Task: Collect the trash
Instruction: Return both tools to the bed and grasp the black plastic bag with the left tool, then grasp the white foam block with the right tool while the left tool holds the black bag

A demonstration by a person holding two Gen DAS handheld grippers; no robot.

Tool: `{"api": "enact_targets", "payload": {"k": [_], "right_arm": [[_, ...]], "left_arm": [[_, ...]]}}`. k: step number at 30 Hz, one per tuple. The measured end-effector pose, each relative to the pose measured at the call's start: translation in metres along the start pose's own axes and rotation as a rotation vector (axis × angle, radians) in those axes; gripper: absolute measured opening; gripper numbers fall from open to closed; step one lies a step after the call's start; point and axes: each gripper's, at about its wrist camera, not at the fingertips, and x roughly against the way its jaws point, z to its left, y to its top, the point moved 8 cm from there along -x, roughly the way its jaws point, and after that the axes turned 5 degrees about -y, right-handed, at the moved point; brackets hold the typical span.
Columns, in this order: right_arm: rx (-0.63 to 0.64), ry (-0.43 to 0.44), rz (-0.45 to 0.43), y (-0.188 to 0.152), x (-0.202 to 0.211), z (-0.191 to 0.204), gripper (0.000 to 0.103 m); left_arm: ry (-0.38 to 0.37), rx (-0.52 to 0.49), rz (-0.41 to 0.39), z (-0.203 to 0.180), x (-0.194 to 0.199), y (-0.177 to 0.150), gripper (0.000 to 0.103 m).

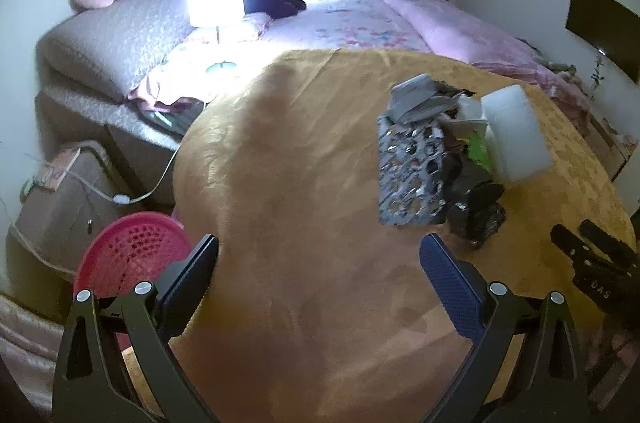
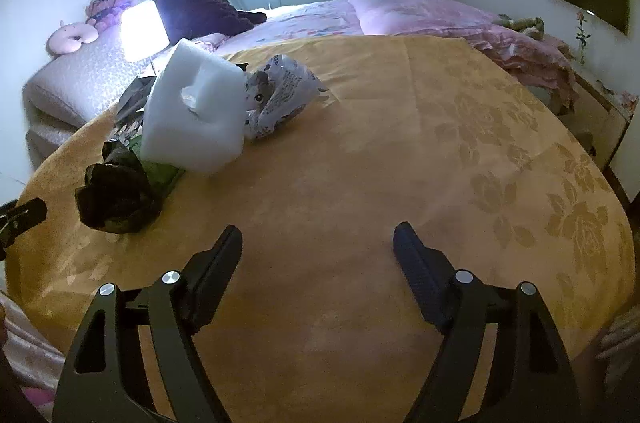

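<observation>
both tools, left tool (image 1: 320, 259) and right tool (image 2: 318, 243), hang released over the desk (image 2: 400, 163). white foam block (image 2: 196, 119) sits among the trash pile (image 1: 440, 159)

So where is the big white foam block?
The big white foam block sits on the yellow tablecloth, left in the right wrist view, between the crumpled black plastic bag and the printed grey wrapper.

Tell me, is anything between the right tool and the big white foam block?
No. In the right wrist view, only bare yellow tablecloth lies between the open right tool and the white foam block. The crumpled black bag sits off to the left.
</observation>
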Motion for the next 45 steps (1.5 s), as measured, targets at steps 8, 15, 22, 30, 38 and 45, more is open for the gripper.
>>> {"api": "enact_targets", "payload": {"k": [8, 15, 22, 30, 38, 45], "right_arm": [[-0.004, 0.006, -0.005, 0.001, 0.000, 0.000, 0.079], [-0.007, 0.012, -0.005, 0.001, 0.001, 0.000, 0.079], [0.000, 0.007, -0.013, 0.001, 0.000, 0.001, 0.079], [0.008, -0.005, -0.022, -0.001, 0.000, 0.004, 0.079], [-0.014, 0.028, -0.023, 0.001, 0.004, 0.007, 0.079], [0.013, 0.093, -0.092, 0.019, 0.027, 0.023, 0.079]], "left_arm": [[0.012, -0.033, -0.151, -0.001, 0.036, 0.024, 0.095], [-0.180, -0.168, -0.091, -0.075, 0.011, 0.028, 0.095], [-0.248, -0.197, 0.022, -0.108, -0.034, 0.023, 0.066], [-0.303, -0.142, 0.081, -0.099, -0.051, 0.011, 0.028], [-0.296, -0.160, 0.032, -0.071, -0.014, 0.000, 0.027], [-0.213, -0.175, -0.023, -0.036, 0.009, -0.001, 0.027]]}}
